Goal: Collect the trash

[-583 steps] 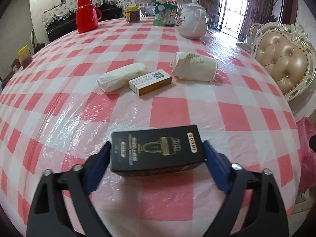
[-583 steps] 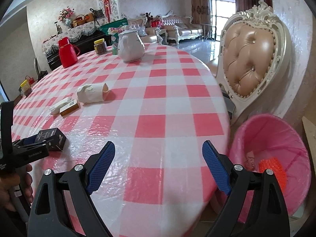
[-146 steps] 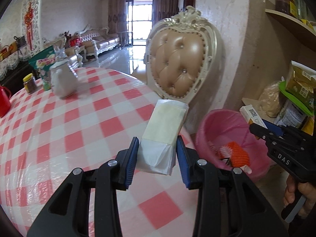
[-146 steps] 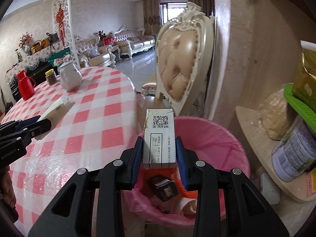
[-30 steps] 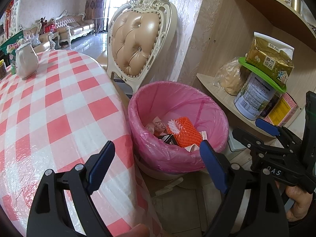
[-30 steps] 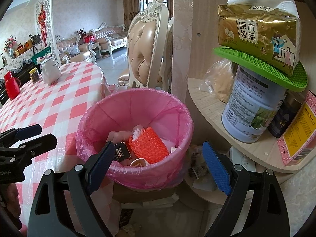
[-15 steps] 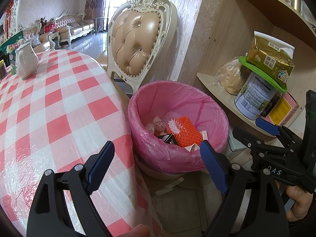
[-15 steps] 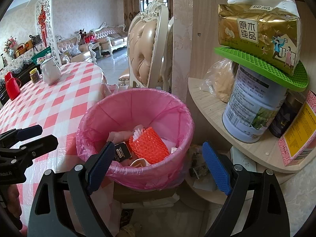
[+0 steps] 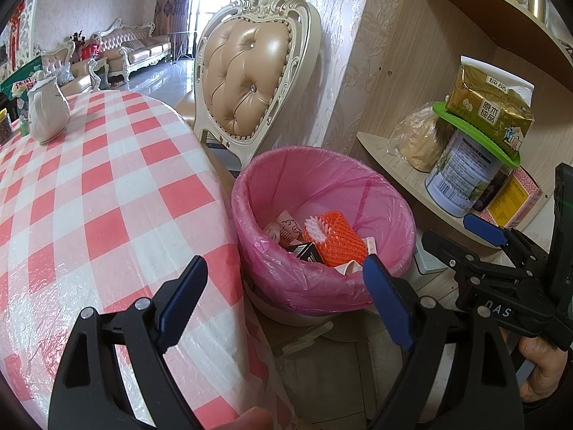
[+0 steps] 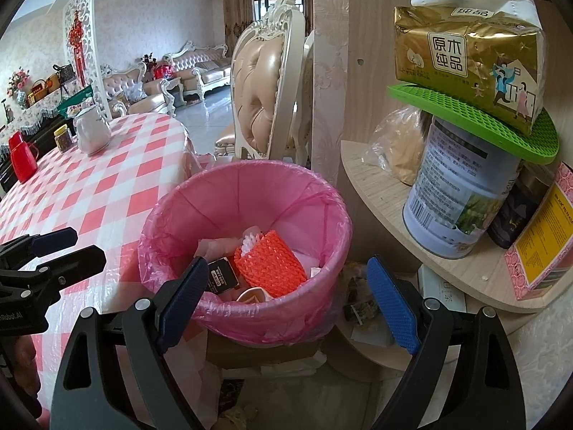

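A bin with a pink liner (image 9: 322, 279) (image 10: 243, 193) stands on the floor between the table and a wooden shelf. Inside lie an orange mesh pad (image 9: 336, 236) (image 10: 270, 263), a black box (image 9: 306, 251) (image 10: 222, 276) and pale paper scraps. My left gripper (image 9: 283, 299) hangs open and empty just in front of the bin, over the table's edge. My right gripper (image 10: 286, 297) is open and empty too, near the bin's front rim. Each gripper shows in the other's view: the right one (image 9: 476, 240) at the right, the left one (image 10: 68, 247) at the left.
The round table with a red-and-white check cloth (image 9: 107, 193) (image 10: 89, 186) carries a white teapot (image 9: 46, 113) (image 10: 91, 129) and a red flask (image 10: 21, 157). A tufted chair (image 9: 247, 71) stands behind the bin. The shelf (image 10: 429, 251) holds a tin, a gold packet and boxes.
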Tool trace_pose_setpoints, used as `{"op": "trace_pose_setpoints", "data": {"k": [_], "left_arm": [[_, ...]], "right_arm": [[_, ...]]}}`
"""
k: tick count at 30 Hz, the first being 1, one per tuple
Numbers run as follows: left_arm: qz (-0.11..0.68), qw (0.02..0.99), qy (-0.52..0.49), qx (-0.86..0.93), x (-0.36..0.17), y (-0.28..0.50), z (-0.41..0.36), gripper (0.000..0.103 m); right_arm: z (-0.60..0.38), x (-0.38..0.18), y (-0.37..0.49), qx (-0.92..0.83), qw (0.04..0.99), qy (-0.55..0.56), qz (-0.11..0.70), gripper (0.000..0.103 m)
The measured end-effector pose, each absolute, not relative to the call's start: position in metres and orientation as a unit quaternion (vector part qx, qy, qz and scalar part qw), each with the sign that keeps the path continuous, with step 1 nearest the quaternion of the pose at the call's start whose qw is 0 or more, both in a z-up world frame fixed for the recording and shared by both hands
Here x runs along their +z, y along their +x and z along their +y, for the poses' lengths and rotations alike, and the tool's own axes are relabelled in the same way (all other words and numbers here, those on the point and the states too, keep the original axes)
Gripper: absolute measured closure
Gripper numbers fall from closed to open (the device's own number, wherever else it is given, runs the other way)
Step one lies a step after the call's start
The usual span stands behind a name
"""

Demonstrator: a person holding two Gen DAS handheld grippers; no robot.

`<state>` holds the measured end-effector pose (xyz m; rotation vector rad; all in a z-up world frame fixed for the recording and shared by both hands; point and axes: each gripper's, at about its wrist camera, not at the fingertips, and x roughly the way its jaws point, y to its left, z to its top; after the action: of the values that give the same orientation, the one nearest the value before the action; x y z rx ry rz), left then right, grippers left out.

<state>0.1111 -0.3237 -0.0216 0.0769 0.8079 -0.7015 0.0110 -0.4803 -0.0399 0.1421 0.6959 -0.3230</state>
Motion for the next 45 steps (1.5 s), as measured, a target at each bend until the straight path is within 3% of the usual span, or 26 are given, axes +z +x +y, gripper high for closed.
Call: {"op": "trace_pose_setpoints", "data": {"k": [45], "left_arm": [[0.387, 0.855, 0.034, -0.345, -0.0215, 0.1115, -0.3309, 0.013]], "right_arm": [[-0.4827, -0.0395, 0.0091, -0.158, 0.925, 0.074, 0.338, 0.018]]}}
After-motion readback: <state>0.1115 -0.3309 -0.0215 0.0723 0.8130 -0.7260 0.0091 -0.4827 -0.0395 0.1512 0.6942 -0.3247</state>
